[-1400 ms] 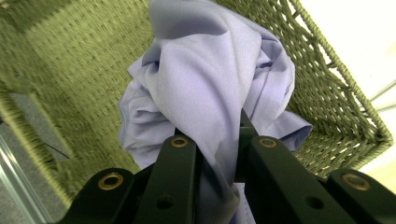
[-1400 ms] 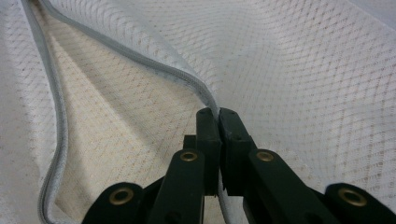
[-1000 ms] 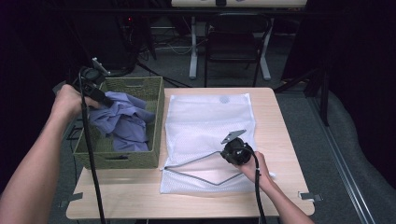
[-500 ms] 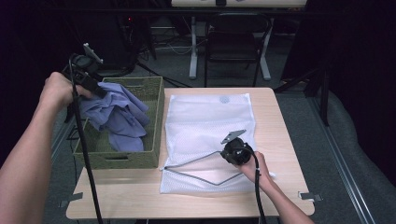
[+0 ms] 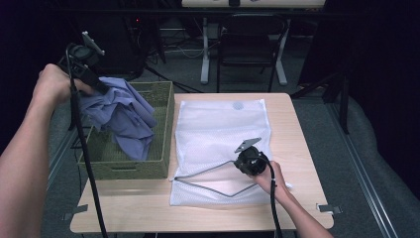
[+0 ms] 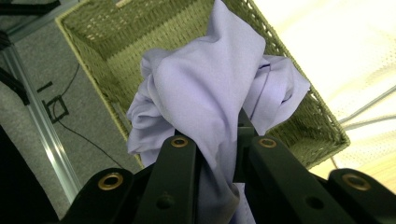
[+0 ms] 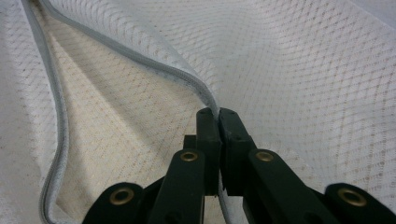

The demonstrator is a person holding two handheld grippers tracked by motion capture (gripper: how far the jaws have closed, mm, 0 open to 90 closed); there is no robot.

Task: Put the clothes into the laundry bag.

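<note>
My left gripper (image 5: pixel 91 79) clamps its jaws on the lavender garment (image 5: pixel 121 116), lifted above the wicker basket (image 5: pixel 163 134) so it clears the rim. My right gripper (image 5: pixel 236 159) pinches the mesh laundry bag (image 5: pixel 223 124) zipper edge on the worktop (image 5: pixel 297 129), keeping its mouth raised.

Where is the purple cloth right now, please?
High view, left side: the purple cloth hangs from the left claw above the green basket.
</note>
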